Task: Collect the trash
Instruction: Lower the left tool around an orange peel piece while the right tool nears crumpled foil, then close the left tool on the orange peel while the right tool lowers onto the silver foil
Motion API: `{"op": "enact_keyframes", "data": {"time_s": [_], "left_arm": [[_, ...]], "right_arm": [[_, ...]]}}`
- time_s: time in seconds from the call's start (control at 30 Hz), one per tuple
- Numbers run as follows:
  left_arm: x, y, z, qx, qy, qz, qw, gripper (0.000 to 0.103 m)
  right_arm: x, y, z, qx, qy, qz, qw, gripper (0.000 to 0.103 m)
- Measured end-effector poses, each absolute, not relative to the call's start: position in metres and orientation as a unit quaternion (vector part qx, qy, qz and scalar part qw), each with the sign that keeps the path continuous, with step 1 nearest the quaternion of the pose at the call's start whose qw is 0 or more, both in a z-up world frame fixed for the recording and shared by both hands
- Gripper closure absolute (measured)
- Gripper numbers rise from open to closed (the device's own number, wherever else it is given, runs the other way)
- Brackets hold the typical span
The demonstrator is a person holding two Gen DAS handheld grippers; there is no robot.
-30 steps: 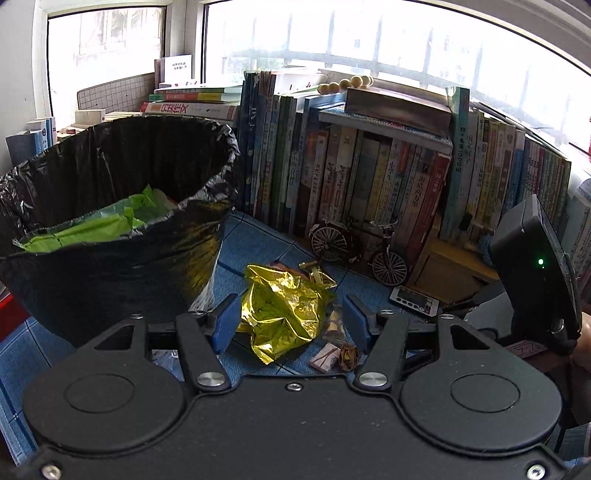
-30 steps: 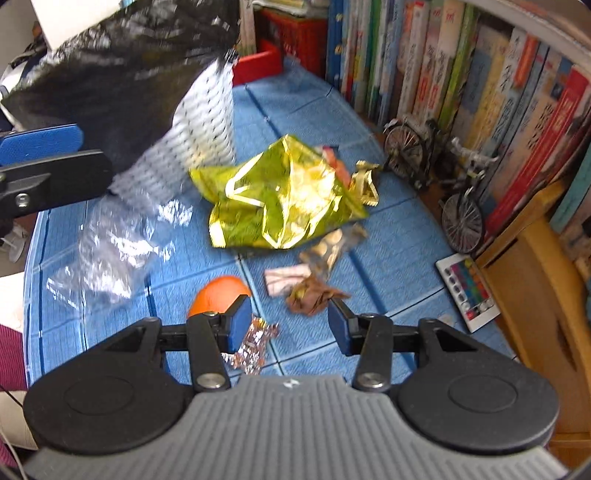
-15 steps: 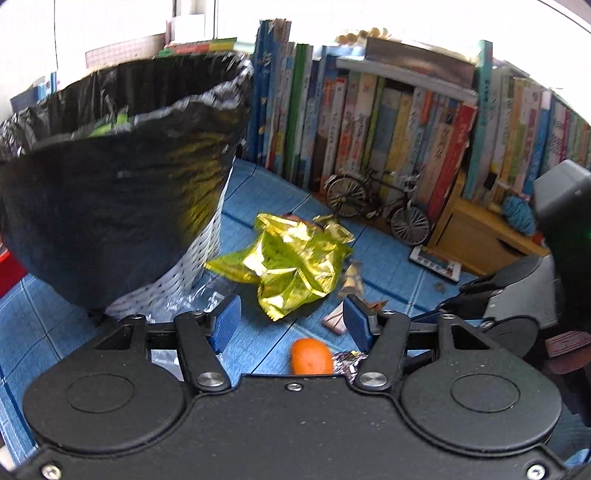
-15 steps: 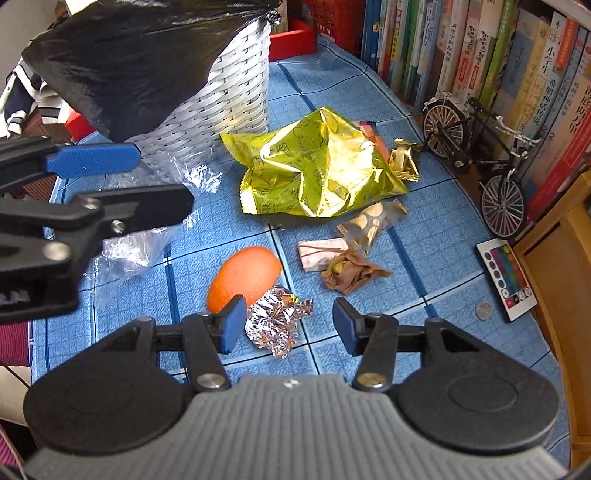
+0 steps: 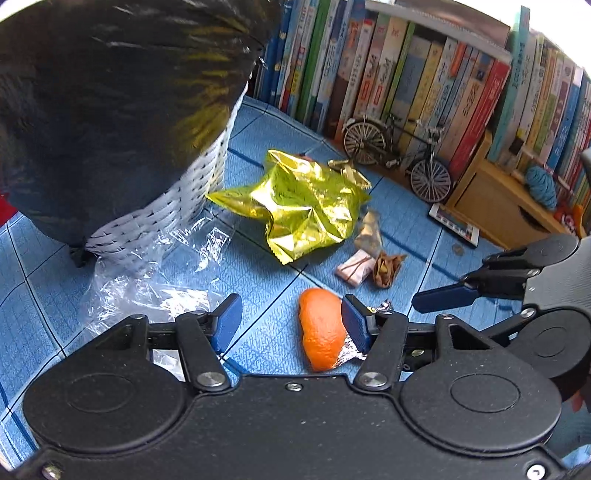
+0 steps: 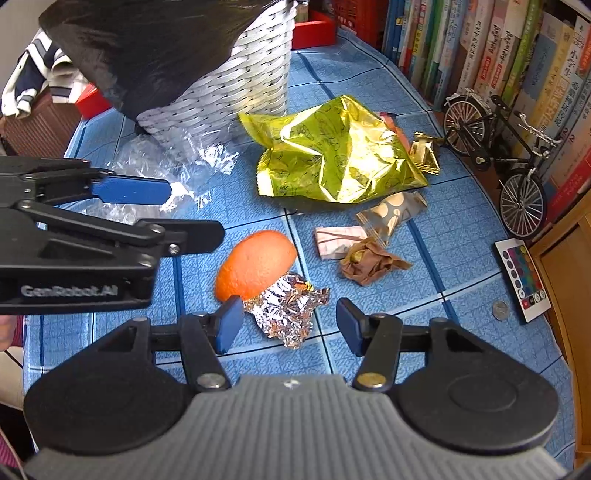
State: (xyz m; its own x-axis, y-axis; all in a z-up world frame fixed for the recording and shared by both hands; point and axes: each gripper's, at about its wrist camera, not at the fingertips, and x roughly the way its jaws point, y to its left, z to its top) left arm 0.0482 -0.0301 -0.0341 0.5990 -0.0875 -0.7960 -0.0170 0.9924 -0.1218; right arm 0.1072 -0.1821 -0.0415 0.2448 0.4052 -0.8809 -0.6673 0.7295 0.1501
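Note:
An orange peel [image 5: 321, 332] lies on the blue mat between the fingers of my left gripper [image 5: 291, 322], close to the right finger. Those jaws stand open and do not press on it. A crumpled foil ball [image 6: 288, 312] leans against the peel [image 6: 255, 262]. My right gripper [image 6: 290, 323] hangs over the foil with its jaws opening and the foil between the fingertips, untouched. A gold snack bag [image 6: 340, 155], a pink wrapper [image 6: 336, 240], a brown wrapper [image 6: 369, 264] and clear film [image 5: 147, 291] lie around. The black-lined wicker bin [image 5: 110, 110] stands at the left.
A row of books [image 5: 424, 85] lines the back, with a model bicycle [image 6: 495, 162] in front. A small remote [image 6: 522, 278] and a coin [image 6: 500, 310] lie by a wooden box [image 5: 495, 206]. A red box [image 6: 314, 33] sits behind the bin.
My left gripper has sunk below the bin's rim toward the mat, and the orange peel now lies between its fingers. My right gripper dropped slightly over the foil and its jaws widened.

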Motion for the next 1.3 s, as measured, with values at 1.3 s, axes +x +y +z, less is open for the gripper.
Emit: {"op": "enact_keyframes", "data": {"time_s": [1.3], "left_arm": [[0.085,-0.054,-0.07,-0.094,0.487,-0.054,0.867,0.066]], "right_arm": [[0.106,-0.182,-0.053,-0.13,0.515,0.335,0.778,0.032]]}}
